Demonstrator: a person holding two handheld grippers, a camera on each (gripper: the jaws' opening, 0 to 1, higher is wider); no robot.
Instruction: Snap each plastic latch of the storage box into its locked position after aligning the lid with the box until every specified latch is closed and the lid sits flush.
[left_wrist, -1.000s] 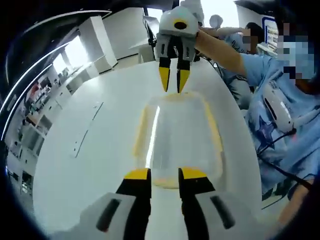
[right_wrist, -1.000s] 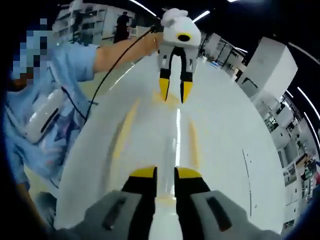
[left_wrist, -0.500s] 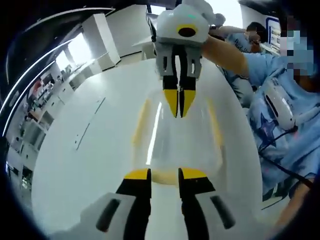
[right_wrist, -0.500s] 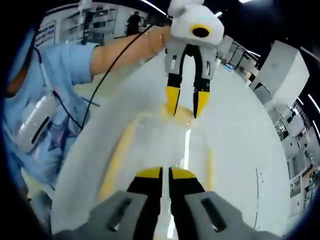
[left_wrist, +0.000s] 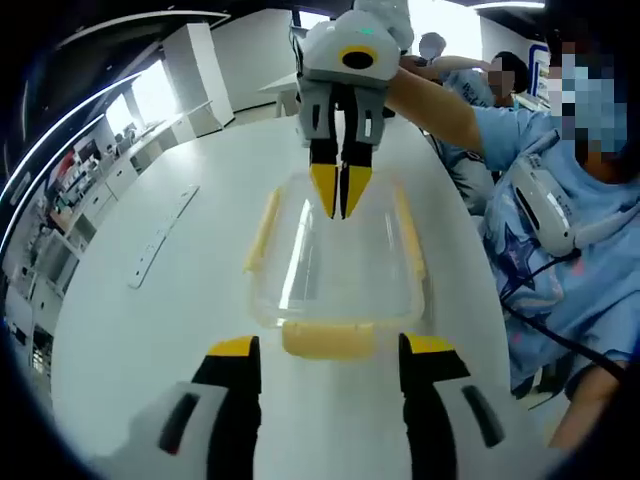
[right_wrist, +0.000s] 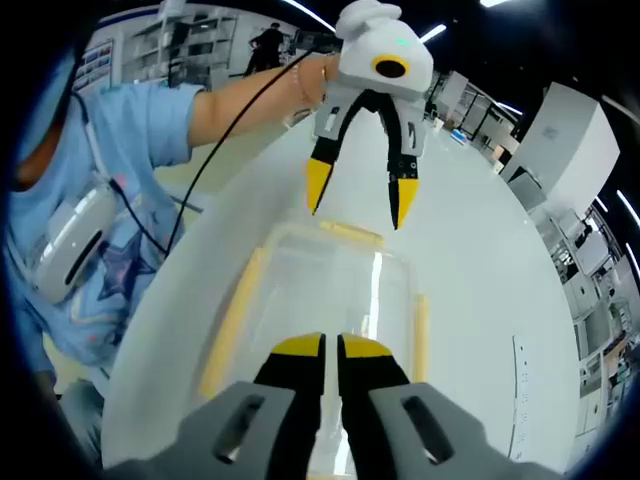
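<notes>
On white table (left_wrist: 120, 340): clear box (left_wrist: 335, 265), yellow latches along edges. Left gripper (left_wrist: 330, 350) jaws wide, straddling near latch (left_wrist: 328, 340). Right gripper (right_wrist: 330, 350) jaws closed, empty, over lid.

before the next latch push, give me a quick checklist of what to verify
1. Lid seated: the clear plastic storage box with yellow latches has its lid on; whether it sits fully flush: cannot tell.
2. Left gripper open and straddling the near yellow end latch: ok.
3. Near end latch snapped down: cannot tell.
4. Right gripper shut, fingers together over the box at its end: ok for pressing.
5. Long yellow side latches: they lie along the box edges; locked or not: cannot tell.
6. White table around the box free of obstacles; only a flat strip lies off to the side: ok.
</notes>
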